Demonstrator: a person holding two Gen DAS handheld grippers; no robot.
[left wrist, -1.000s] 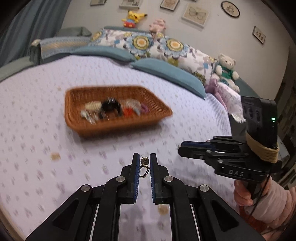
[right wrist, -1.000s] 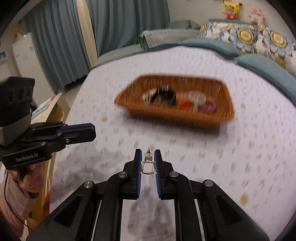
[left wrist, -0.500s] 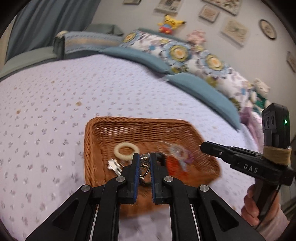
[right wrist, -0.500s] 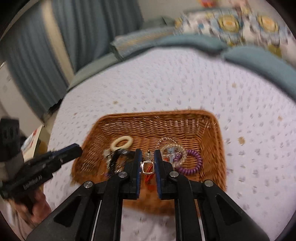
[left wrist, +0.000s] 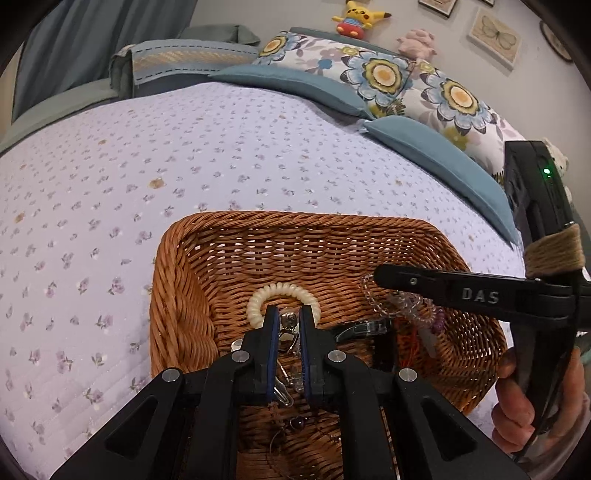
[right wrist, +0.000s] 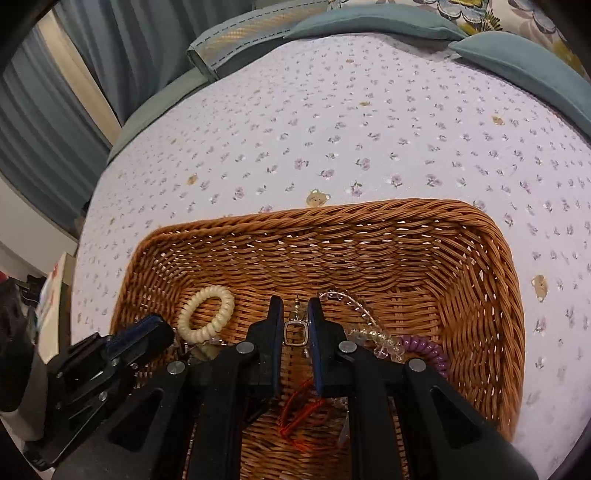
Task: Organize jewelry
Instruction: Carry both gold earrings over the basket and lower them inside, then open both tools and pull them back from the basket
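A brown wicker basket sits on the bed. My left gripper is shut on a small gold earring and hangs over the basket's inside. My right gripper is shut on a matching gold square-framed earring, also over the basket. In the basket lie a cream coil hair tie, a clear bead bracelet, a purple coil tie, a red cord and a black clip. The right gripper also shows in the left wrist view, the left one in the right wrist view.
The bed has a lilac flowered quilt. Teal and flowered pillows line its far side, with plush toys behind. Blue curtains hang at the left. A person's hand holds the right gripper.
Both grippers have moved forward from over the bare quilt to above the basket, each still shut on its earring. The basket now fills the lower part of both views.
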